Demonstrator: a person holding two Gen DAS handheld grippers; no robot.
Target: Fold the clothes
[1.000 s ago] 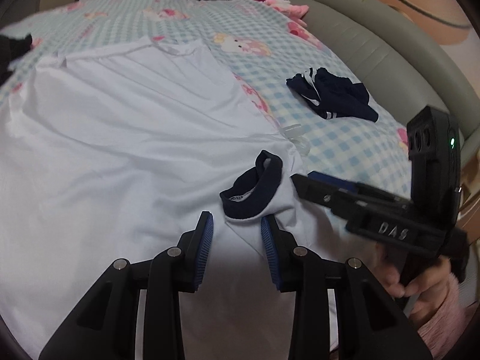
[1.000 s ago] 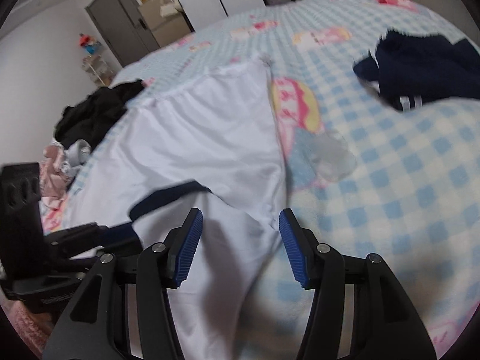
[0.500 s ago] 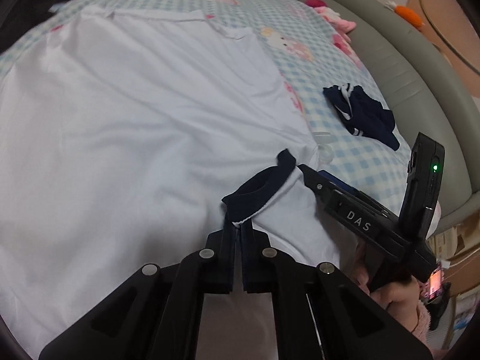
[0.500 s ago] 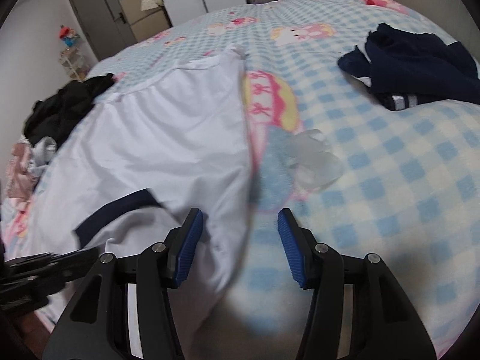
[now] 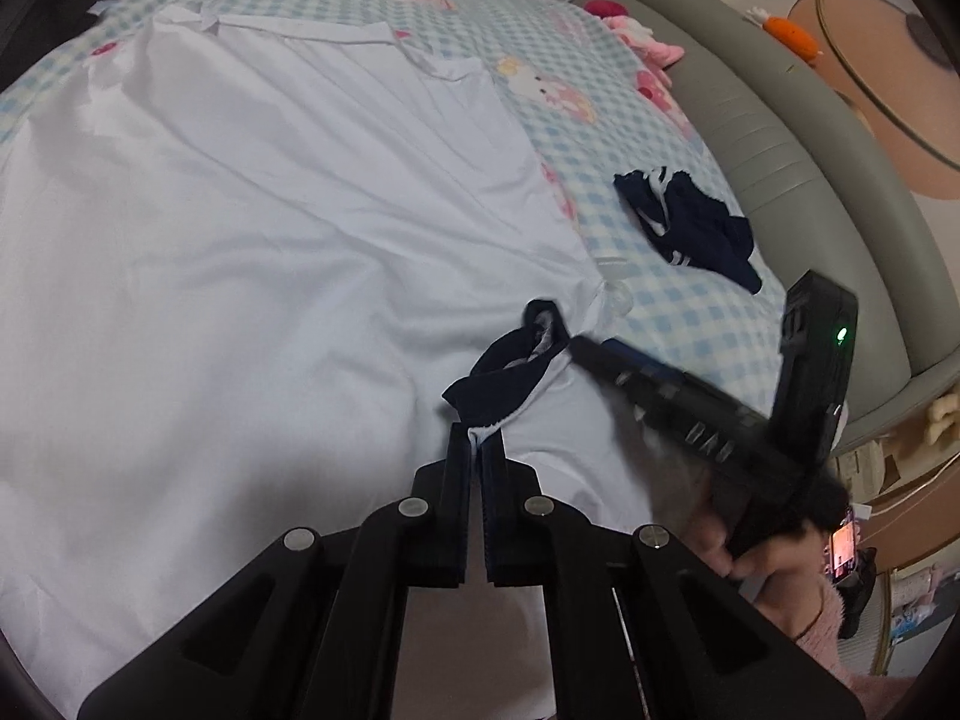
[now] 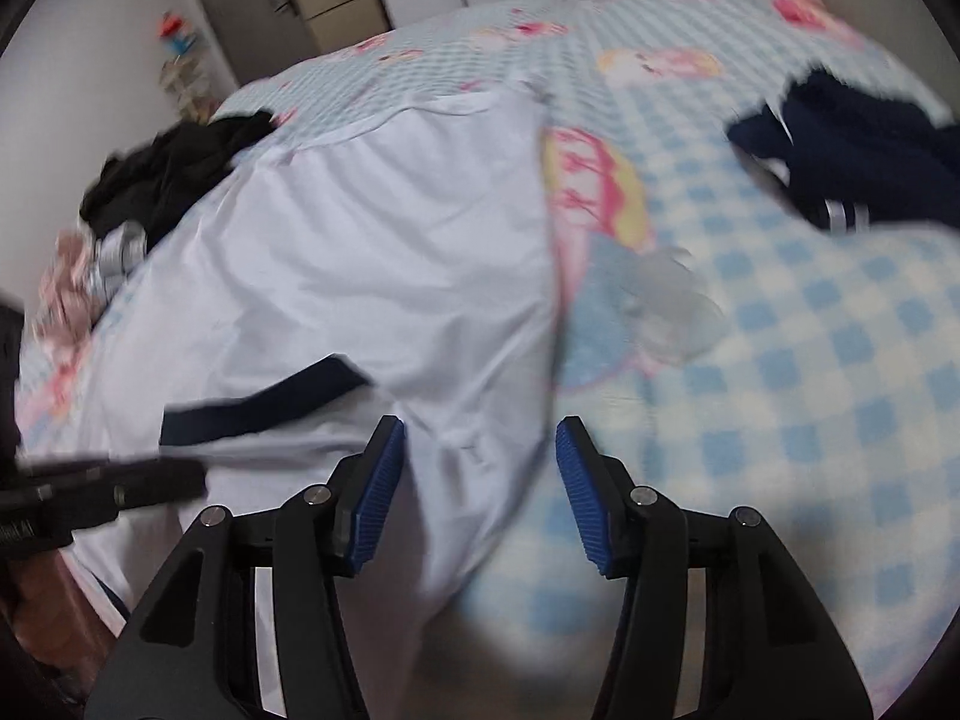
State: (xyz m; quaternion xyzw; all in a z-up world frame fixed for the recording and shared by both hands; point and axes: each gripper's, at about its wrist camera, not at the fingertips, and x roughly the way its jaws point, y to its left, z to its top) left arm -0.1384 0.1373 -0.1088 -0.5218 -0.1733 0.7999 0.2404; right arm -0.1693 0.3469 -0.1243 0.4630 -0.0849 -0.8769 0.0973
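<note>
A white shirt [image 5: 252, 228] lies spread on the checked bed; it also shows in the right wrist view [image 6: 372, 252]. Its sleeve ends in a navy cuff [image 5: 510, 372], seen as a dark band in the right wrist view [image 6: 258, 402]. My left gripper [image 5: 478, 450] is shut on the sleeve's white edge just below the cuff. My right gripper [image 6: 480, 480] is open, its blue pads over the shirt's side edge near the sleeve. In the left wrist view the right gripper [image 5: 576, 348] points at the cuff from the right.
A crumpled navy garment [image 5: 690, 228] lies on the blue checked bedspread [image 6: 810, 360] to the right. A dark clothes pile [image 6: 174, 174] sits at the far left edge. A grey padded bed frame [image 5: 798, 156] borders the right side.
My left gripper closed on the sleeve edge below the cuff and stays shut. My right gripper stayed open and shifted over the shirt's side edge. The view is motion-blurred.
</note>
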